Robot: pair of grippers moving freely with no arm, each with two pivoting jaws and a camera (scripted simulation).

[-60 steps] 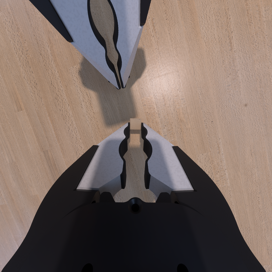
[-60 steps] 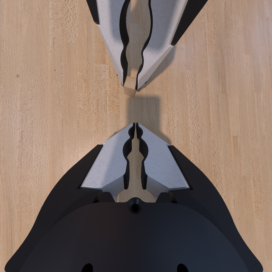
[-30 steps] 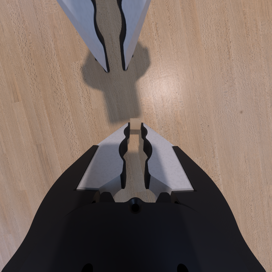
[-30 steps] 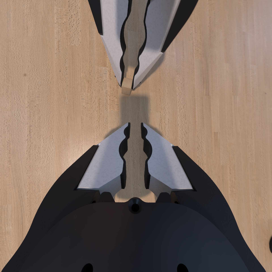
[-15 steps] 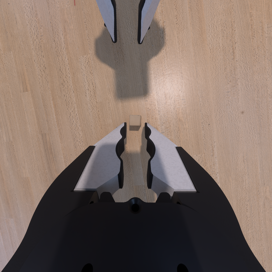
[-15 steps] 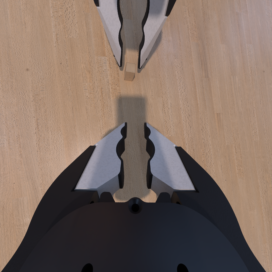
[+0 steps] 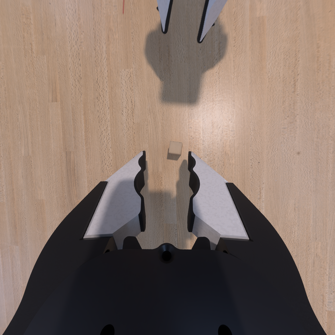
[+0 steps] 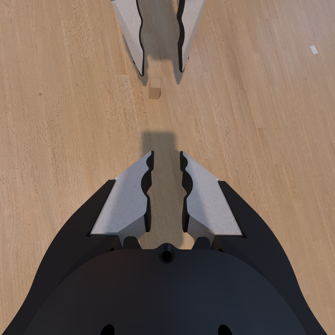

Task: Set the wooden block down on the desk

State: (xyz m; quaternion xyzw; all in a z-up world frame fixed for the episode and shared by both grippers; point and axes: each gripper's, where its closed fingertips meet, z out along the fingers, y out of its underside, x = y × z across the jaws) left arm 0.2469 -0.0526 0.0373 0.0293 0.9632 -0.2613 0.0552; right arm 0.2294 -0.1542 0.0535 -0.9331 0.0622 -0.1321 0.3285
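A small pale wooden block stands on the wooden desk, free of both grippers. My left gripper is open and empty, raised above the desk, with the block just past its fingertips and a little right of centre. In the right wrist view the block stands just in front of the left gripper, whose jaws are wide apart. My right gripper is open and empty, farther back from the block; it also shows at the top of the left wrist view.
The desk is light wood planks in both views. A small white scrap lies on the desk at the upper right of the right wrist view. A thin red mark shows at the top of the left wrist view.
My left gripper opened, let go of the block and drew up and back; the block now stands on the desk. My right gripper opened too and pulled away.
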